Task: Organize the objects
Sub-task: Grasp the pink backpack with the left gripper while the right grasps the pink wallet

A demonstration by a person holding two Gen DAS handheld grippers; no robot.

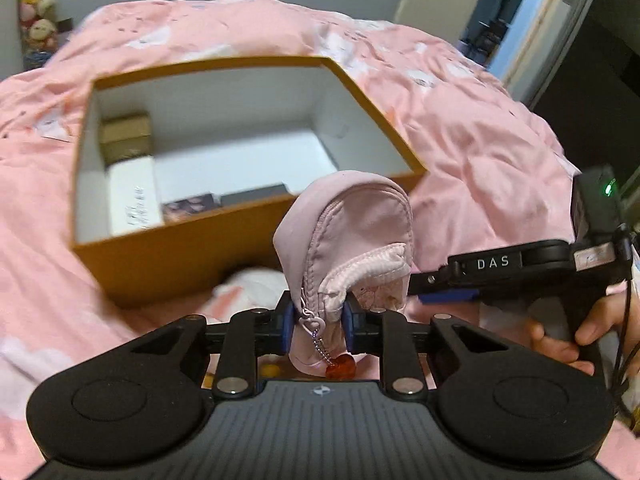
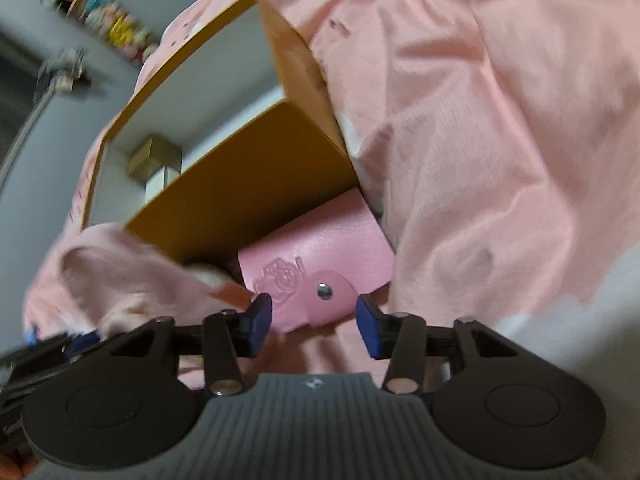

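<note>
Left gripper (image 1: 316, 320): blue pads pressed in on the lower end of a small pink zip pouch (image 1: 348, 236), which stands upright between them. Heart zip pull and bead chain with a red bead (image 1: 340, 369) dangle below. The pouch is lifted clear of the bed, just short of the near wall of the orange cardboard box (image 1: 168, 256).

Box sits open on the pink duvet (image 1: 480, 140), toward the middle of the bed. Inside, along its left and near walls: a small brown carton (image 1: 126, 136), a white box (image 1: 132, 196), and two flat items I cannot identify. Right half of the floor is bare.

Right gripper (image 2: 314, 320): pads spread, nothing between them — poised over the snap end of a pink leather key case (image 2: 320, 256) lying on the duvet against the box's outer near wall, by its right corner.

Step in hand, as I judge it: carrying the pouch to the box. Next move calls for raising it over the near wall, setting it on the bare floor, then releasing. The right side — lower onto the key case and close squarely; the view is blurred, so alignment is uncertain.
</note>
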